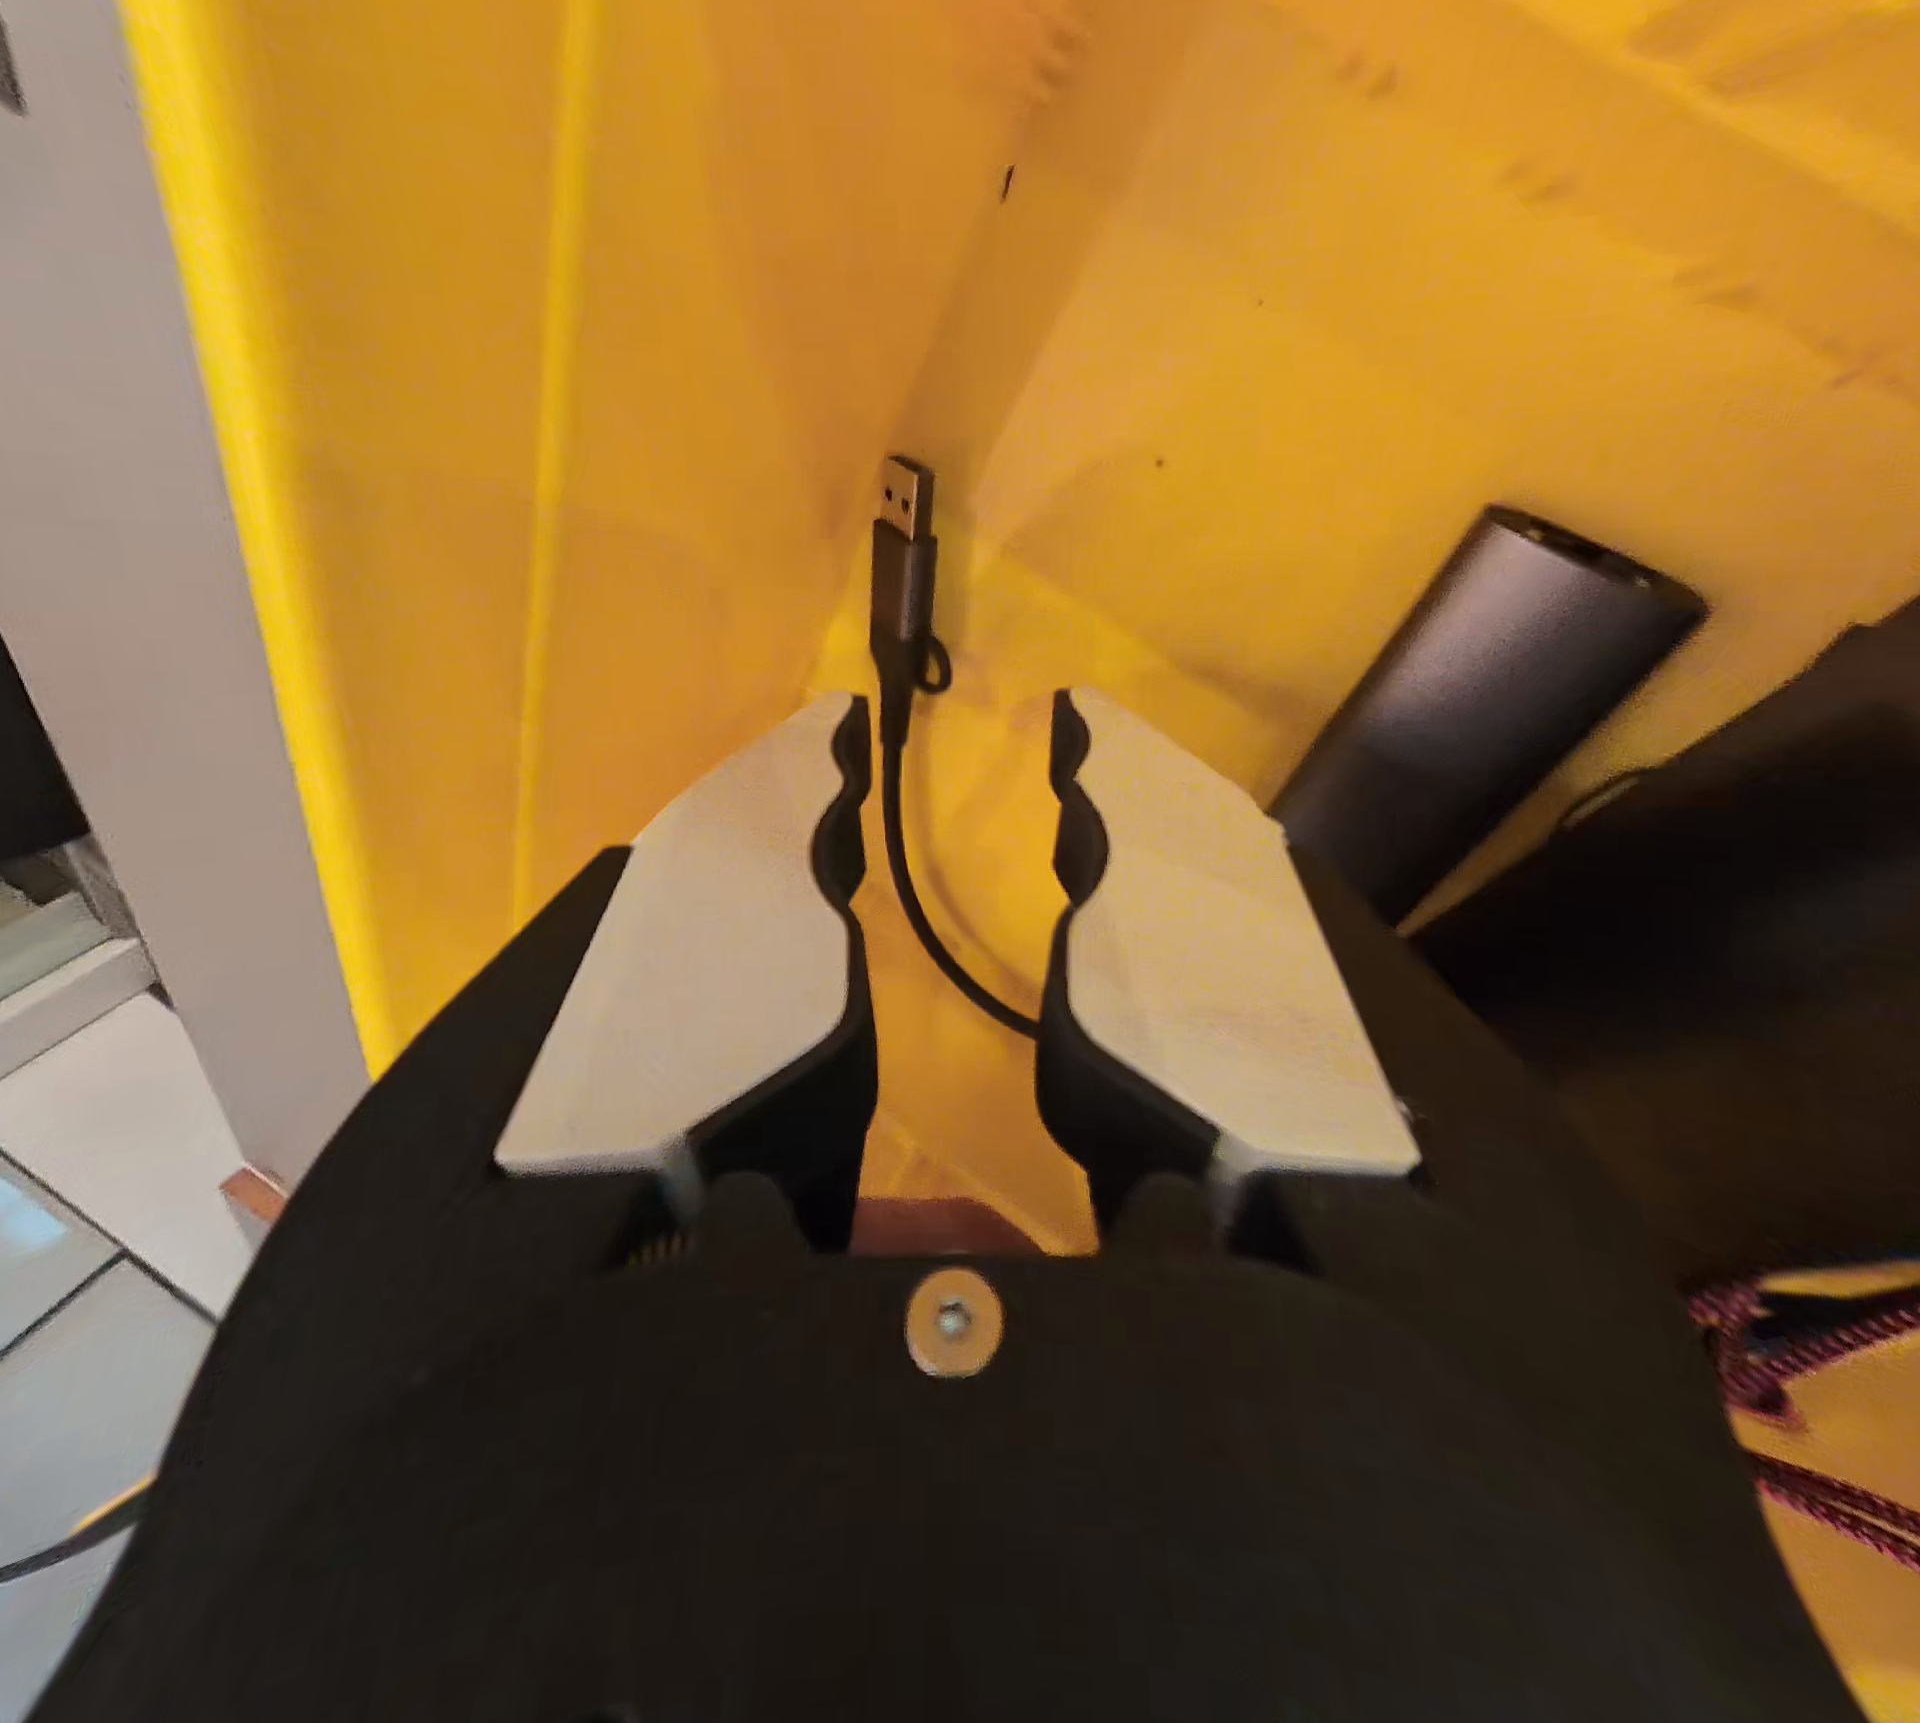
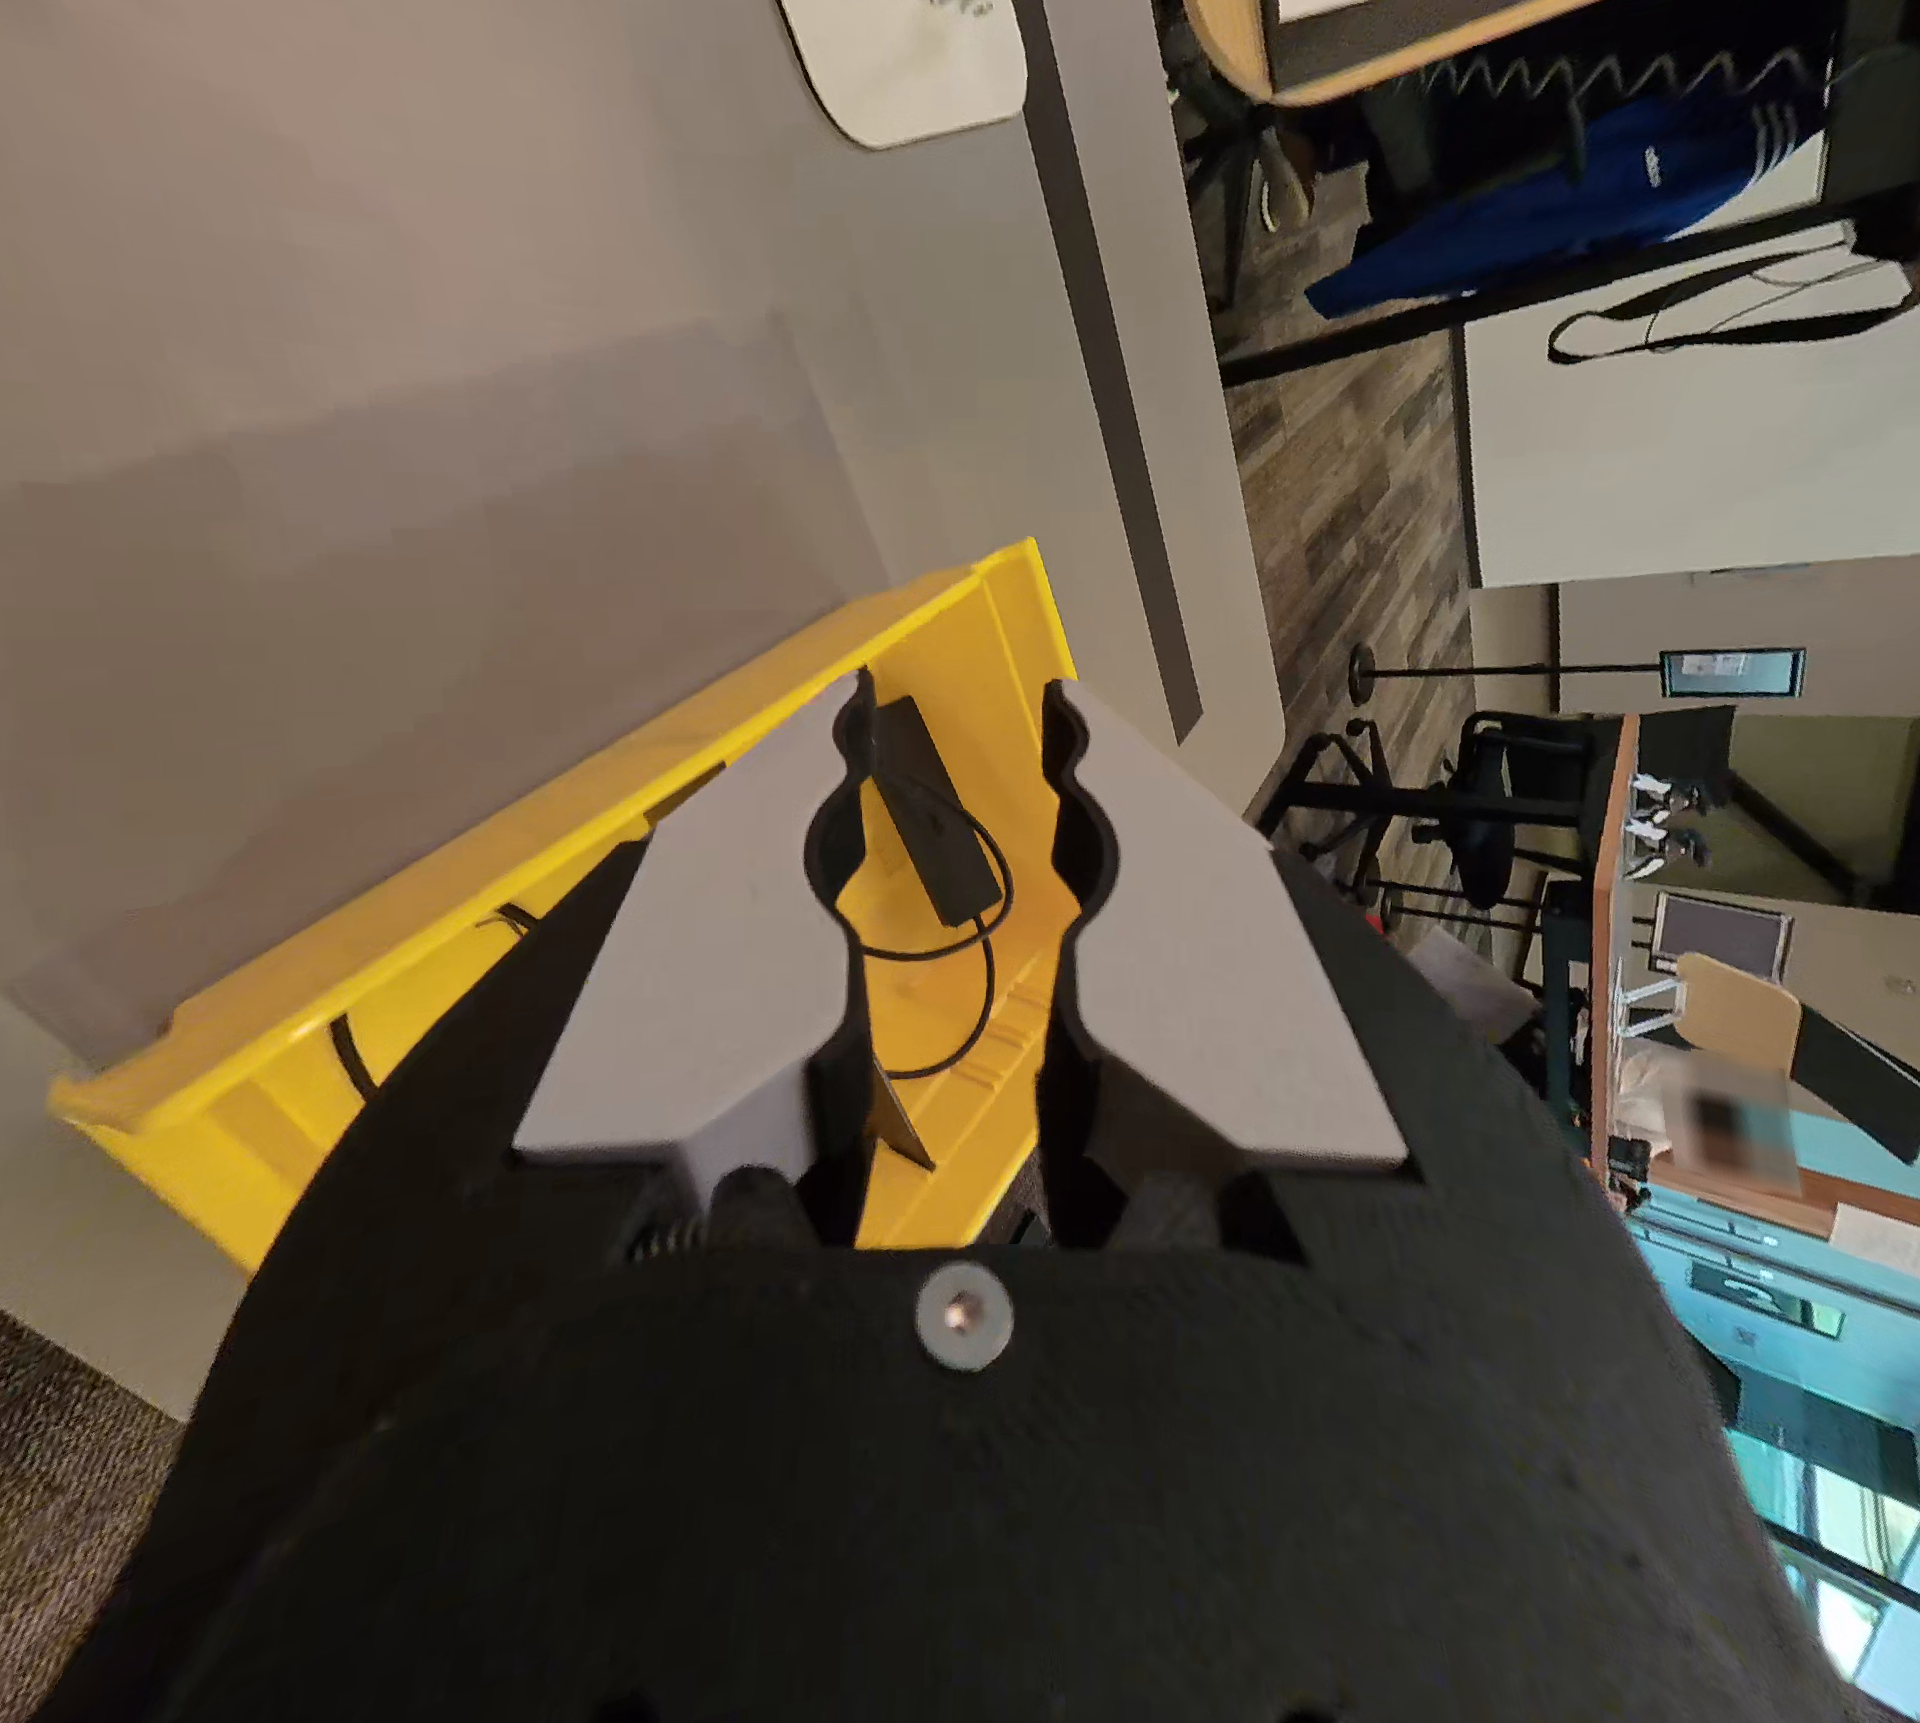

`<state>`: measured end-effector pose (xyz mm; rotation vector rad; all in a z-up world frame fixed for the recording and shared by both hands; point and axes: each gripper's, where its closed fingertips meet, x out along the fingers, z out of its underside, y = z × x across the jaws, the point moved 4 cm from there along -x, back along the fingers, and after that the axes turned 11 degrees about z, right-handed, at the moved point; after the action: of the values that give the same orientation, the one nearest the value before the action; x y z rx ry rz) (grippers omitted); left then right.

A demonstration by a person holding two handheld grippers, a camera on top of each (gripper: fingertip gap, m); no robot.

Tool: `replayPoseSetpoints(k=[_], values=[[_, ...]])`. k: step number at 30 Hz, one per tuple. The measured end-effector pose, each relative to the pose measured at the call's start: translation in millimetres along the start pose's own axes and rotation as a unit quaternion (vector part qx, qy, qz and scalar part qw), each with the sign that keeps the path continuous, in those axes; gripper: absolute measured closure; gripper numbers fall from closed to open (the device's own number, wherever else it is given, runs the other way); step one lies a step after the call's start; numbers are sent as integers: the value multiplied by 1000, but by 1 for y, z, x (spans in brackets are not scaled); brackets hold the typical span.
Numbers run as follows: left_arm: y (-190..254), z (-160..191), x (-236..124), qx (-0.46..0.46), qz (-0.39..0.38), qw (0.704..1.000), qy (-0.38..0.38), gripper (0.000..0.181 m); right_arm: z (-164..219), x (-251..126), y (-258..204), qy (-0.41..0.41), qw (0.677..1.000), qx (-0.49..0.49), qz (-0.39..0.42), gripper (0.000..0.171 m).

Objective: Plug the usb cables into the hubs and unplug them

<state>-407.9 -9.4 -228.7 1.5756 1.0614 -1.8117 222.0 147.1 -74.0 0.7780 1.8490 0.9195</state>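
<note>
USB cable [image 1: 902, 634] centre frame inside yellow bin [image 1: 727, 323], plug just beyond left gripper [image 1: 961, 707] fingertips, jaws spread, empty, grey hub [image 1: 1475, 697] lower right, right gripper [image 2: 951, 697] released above bin

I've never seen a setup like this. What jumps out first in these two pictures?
The bright yellow bin fills the left wrist view. Inside it a dark USB plug on a thin black cable points away, just ahead of the open left gripper, with a dark grey hub lying to the right. In the right wrist view the open right gripper frames a small black hub with a looped cable in the same bin.
</note>
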Motion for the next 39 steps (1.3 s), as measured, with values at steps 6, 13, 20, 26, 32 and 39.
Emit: replayPoseSetpoints(k=[6,13,20,26,32,39], values=[[-11,-2,21,9,-18,999,-26,168,-15,-6,-3,24,1000,6,1,144],[-15,1,16,4,-52,999,-1,174,-22,-3,-10,42,999,15,-9,147],[-18,3,-27,-8,-103,993,51,174,-29,-5,-13,65,997,32,-12,150],[-14,2,-88,-20,-157,979,126,174,-19,-14,10,64,995,75,12,154],[-4,-8,-142,-19,-196,961,196,174,-6,-27,35,68,988,136,37,157],[16,-39,-207,12,-224,936,270,174,-19,-34,32,95,983,151,35,153]])
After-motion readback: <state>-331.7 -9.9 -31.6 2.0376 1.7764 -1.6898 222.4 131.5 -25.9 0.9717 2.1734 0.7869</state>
